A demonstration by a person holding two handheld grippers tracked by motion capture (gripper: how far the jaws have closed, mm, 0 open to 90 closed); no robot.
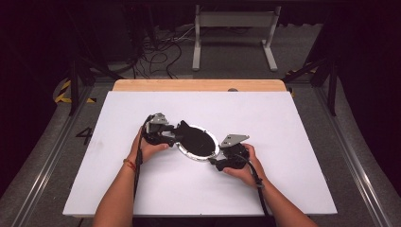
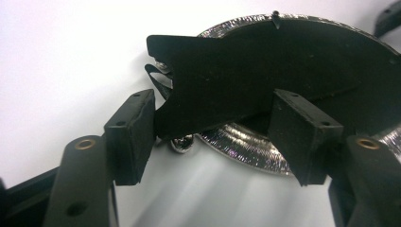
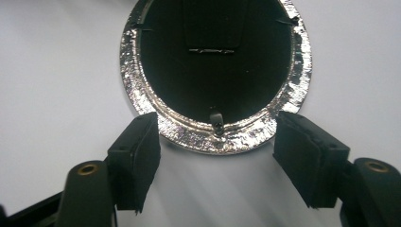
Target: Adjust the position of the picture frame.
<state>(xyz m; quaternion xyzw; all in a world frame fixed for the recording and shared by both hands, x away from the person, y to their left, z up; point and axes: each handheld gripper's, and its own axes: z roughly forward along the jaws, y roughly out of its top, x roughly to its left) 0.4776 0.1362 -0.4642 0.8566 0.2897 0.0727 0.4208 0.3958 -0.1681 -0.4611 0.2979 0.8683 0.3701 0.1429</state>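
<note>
High view: round frame lies mid-table, edges well apart.

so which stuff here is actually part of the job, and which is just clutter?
In the job:
round black-backed frame with silver rim
its black fold-out stand
left tool
right tool

Lying about:
white frame stand on the floor
floor cables

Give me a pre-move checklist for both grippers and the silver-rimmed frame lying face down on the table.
1. Frame lies flat on the white table: ok.
2. Left gripper straddles the black stand flap: ok.
3. Left gripper clamped on the flap: not ok; the pads stand off it.
4. Right gripper lined up with the silver rim: ok.
5. Right gripper gripping the rim: not ok; its jaws are open, wide of it.
6. Small back clips locked: cannot tell.
</note>
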